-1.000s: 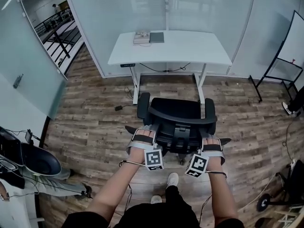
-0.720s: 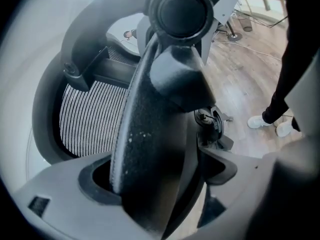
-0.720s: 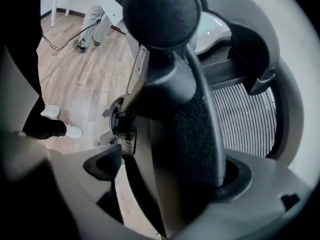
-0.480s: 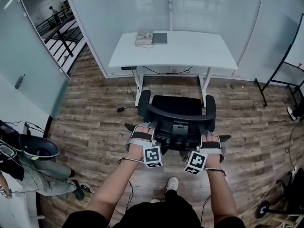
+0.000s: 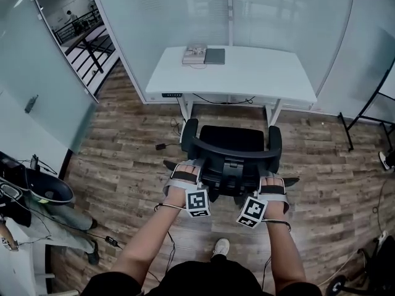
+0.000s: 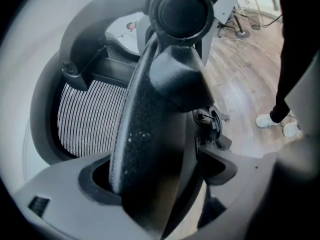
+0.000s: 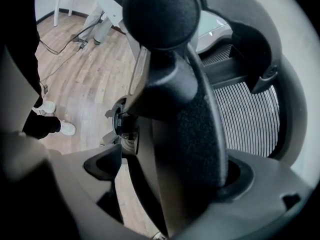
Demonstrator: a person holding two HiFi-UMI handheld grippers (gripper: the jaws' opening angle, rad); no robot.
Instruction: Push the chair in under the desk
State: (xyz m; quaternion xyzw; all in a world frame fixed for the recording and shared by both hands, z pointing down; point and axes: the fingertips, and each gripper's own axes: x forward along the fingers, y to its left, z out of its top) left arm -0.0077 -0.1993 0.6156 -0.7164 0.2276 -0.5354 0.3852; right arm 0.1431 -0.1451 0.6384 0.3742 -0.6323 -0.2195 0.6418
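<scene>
The left tongs (image 5: 185,176) are clamped on the left edge of the chair (image 5: 231,142). In the left gripper view the dark padded rim of the backrest fills the gap between the jaws. The right tongs (image 5: 272,187) are closed the same way on the right edge.

The chair stands on the wood floor just short of the white counter (image 5: 259,76), with its seat facing it and not yet under. A good push, I judge, is level and equal from both sides. That way the castors roll straight and the armrests slip between the counter legs (image 5: 184,108), which looks a close fit.

At far left a seated person (image 5: 43,217) is well clear. A cable (image 5: 162,145) on the floor near the left leg could snag a castor. A notebook (image 5: 215,56) lies at the counter's far edge, out of the way.
</scene>
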